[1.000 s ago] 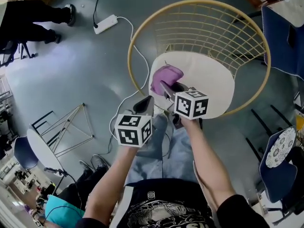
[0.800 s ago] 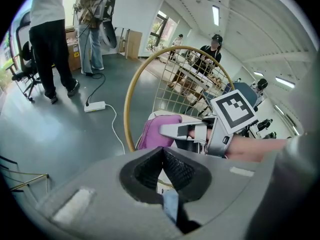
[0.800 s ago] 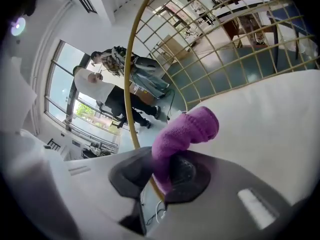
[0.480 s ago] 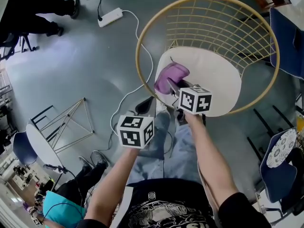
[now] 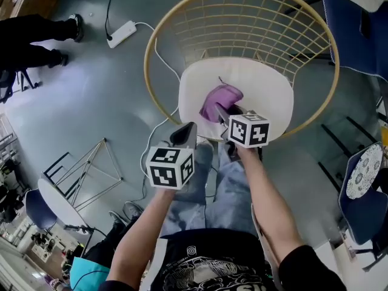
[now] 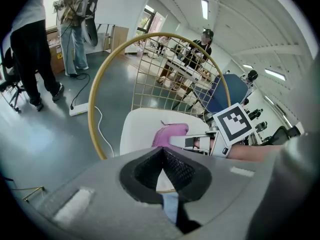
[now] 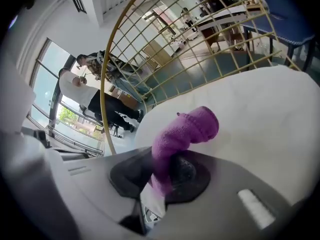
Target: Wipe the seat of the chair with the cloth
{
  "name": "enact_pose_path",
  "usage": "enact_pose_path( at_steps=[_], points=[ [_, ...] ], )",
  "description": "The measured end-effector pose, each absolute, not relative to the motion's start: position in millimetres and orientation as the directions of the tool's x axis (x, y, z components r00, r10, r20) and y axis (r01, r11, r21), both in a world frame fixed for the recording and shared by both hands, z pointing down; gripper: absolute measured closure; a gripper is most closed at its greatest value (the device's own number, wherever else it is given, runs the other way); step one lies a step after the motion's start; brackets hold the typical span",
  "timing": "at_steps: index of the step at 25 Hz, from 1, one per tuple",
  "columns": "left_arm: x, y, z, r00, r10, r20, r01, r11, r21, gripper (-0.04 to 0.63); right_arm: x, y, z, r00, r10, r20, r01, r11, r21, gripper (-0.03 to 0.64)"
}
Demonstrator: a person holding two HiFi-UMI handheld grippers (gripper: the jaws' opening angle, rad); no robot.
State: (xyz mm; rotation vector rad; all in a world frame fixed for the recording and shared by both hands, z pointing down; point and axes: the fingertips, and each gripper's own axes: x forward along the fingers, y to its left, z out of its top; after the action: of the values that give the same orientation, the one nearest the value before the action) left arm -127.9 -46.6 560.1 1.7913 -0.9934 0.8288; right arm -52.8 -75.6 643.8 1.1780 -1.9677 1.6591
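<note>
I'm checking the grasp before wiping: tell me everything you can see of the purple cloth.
The cloth is purple, with a fuzzy knitted look, bunched into a thick roll. The right gripper has its jaws shut on one end; the free end rises from them and curls over, above the chair's white seat, near its front edge. Whether it touches the seat cannot be told.

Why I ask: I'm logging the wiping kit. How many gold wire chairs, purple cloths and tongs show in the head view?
gold wire chair: 1
purple cloth: 1
tongs: 2 (left tongs, right tongs)
total: 4
</note>
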Motion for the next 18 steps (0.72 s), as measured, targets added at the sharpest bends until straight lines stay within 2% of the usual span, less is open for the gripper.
enact_pose_path(
  at_steps=[18],
  points=[
    [-54,-63,570,0.506,-0.192,0.841,-0.819,-0.414,0.398,0.598,66,-54,653,-0.461,-0.467,0.754,-0.777,-0.198,-0.597,0.554]
  ],
)
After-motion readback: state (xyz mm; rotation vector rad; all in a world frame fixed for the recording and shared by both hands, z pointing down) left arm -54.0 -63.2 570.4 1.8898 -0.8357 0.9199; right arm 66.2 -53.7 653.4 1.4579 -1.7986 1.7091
